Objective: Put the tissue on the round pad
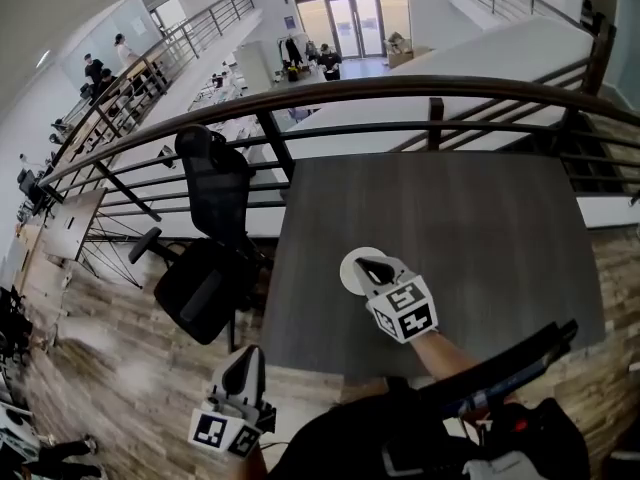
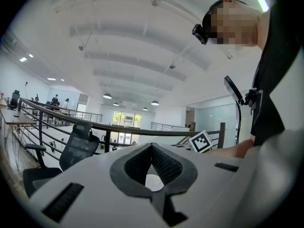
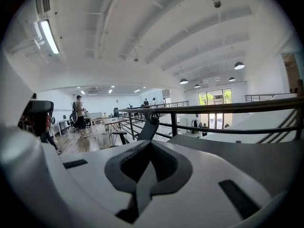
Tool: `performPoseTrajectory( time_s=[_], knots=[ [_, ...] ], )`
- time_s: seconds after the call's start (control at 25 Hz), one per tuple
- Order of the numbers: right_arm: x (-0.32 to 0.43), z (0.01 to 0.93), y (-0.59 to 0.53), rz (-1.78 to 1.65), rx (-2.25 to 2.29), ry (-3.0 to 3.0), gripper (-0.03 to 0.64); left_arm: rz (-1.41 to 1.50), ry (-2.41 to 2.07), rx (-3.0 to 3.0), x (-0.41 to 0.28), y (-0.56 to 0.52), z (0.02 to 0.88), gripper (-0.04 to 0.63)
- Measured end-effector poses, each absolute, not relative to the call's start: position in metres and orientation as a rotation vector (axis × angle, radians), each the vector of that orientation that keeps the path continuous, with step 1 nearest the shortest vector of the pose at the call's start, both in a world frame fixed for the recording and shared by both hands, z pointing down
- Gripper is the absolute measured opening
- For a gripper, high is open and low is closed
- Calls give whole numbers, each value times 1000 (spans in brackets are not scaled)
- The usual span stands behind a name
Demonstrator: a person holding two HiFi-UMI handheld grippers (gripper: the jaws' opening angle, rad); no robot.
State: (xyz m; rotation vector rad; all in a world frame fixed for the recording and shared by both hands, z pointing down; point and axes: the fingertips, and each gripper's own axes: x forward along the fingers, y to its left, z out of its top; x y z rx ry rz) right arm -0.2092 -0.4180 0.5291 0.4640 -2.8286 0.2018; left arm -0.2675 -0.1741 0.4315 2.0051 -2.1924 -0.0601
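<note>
Jaws of right gripper are shut, empty, over round pad, nine o'clock of tabletop centre; tissue indiscernible. Placement probably done; next, withdraw clear.

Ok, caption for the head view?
Right tongs, shut, over the white round pad on a grey table; left tongs off-table.

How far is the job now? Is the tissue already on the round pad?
Possibly done, but unconfirmed. Nothing is in hand: the right gripper and left gripper are shut and empty. The white round pad lies on the table, partly under the right gripper; no separate tissue shows on it. Left: check that the tissue lies there.
</note>
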Motion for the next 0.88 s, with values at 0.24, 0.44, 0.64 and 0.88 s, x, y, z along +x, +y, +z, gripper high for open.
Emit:
performPoseTrajectory(
  time_s=[0.24,0.44,0.64,0.88],
  knots=[
    [-193,508,-367,143,534,-2855,2,-89,-2137,2088,-274,-142,438,3],
    [-187,496,-325,157,590,-2871,2,-120,-2076,2158,-286,-121,446,3],
    [-173,490,-297,190,696,-2873,2,-144,-1988,2229,-287,-106,451,3],
    [-167,482,-267,230,825,-2884,2,-197,-1857,2337,-296,-99,462,3]
  ],
)
